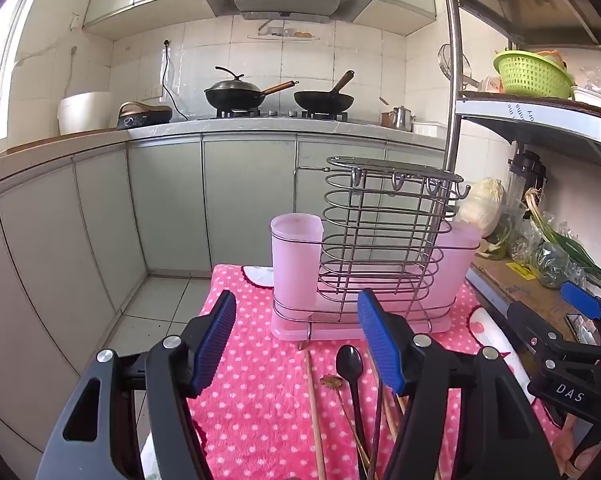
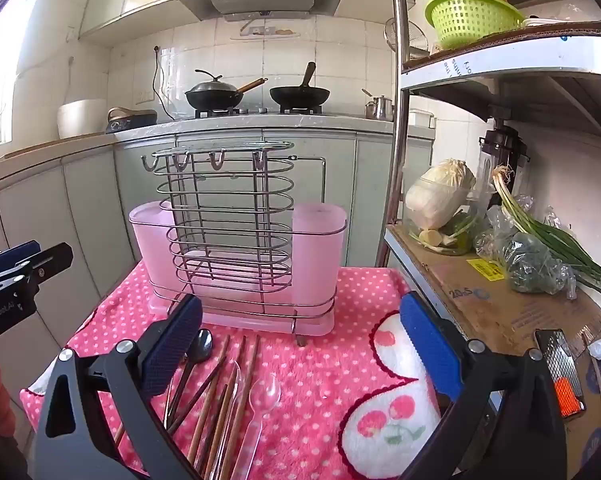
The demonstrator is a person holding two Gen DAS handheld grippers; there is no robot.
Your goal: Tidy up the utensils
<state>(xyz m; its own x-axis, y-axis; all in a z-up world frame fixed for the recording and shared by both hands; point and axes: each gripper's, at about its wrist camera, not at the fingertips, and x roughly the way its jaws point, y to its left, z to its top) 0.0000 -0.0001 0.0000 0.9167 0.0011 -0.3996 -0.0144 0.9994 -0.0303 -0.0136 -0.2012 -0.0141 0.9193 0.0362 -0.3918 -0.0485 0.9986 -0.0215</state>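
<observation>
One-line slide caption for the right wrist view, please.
Open right gripper above chopsticks and spoons on pink cloth, facing the empty utensil rack.

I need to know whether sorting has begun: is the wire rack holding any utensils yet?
Empty. Nothing shows through the wire rack; the chopsticks and spoons lie on the cloth.

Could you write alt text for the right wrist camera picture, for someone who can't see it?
An open two-finger gripper with blue pads hovers over chopsticks and a clear plastic spoon lying on a pink polka-dot cloth. Behind them stands an empty wire utensil rack with pink cups, with a kitchen stove beyond.
</observation>
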